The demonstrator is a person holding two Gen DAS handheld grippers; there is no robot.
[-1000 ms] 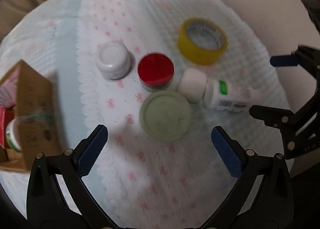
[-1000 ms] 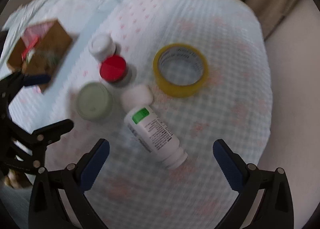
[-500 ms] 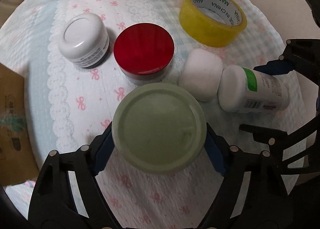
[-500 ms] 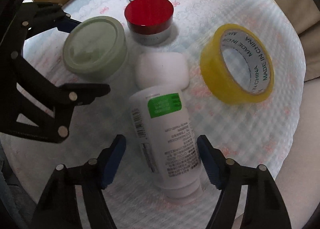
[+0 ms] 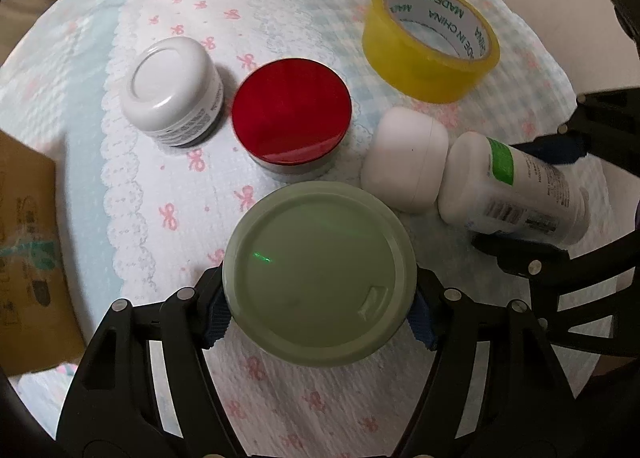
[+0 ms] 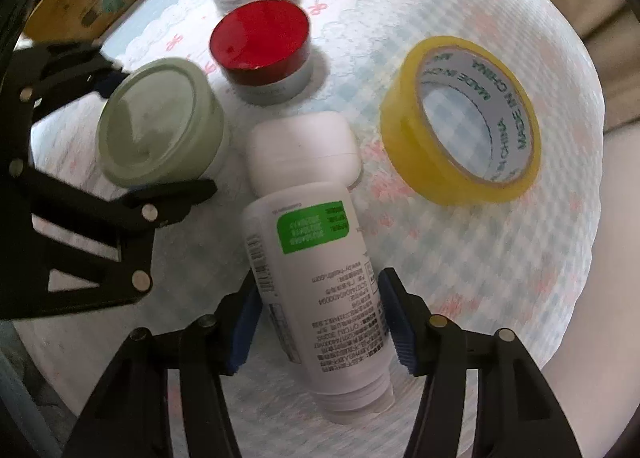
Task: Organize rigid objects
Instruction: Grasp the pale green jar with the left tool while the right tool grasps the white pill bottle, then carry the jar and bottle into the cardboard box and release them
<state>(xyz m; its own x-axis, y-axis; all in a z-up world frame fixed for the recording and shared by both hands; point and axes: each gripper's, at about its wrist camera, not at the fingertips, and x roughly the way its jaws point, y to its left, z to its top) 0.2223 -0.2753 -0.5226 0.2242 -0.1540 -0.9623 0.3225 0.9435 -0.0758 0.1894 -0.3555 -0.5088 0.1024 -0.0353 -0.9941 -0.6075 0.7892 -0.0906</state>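
The left gripper (image 5: 318, 316) has just been closing, and its blue pads now sit against both sides of the green-lidded jar (image 5: 318, 274) in the lower centre of the left wrist view, so the jar is clamped between them. The right gripper (image 6: 320, 328) has also just been closing; in the lower centre of the right wrist view its blue pads press on the two sides of the white bottle (image 6: 316, 282), which lies on its side on the patterned cloth (image 6: 460, 258). The base of the bottle touches a small white case (image 6: 302, 148) above it. A red-lidded jar (image 5: 292, 116) stands in the centre of the left view, a white jar (image 5: 172, 92) to its left, and a yellow tape roll (image 5: 430, 44) at the upper right. A cardboard box (image 5: 28, 242) is at the left edge.
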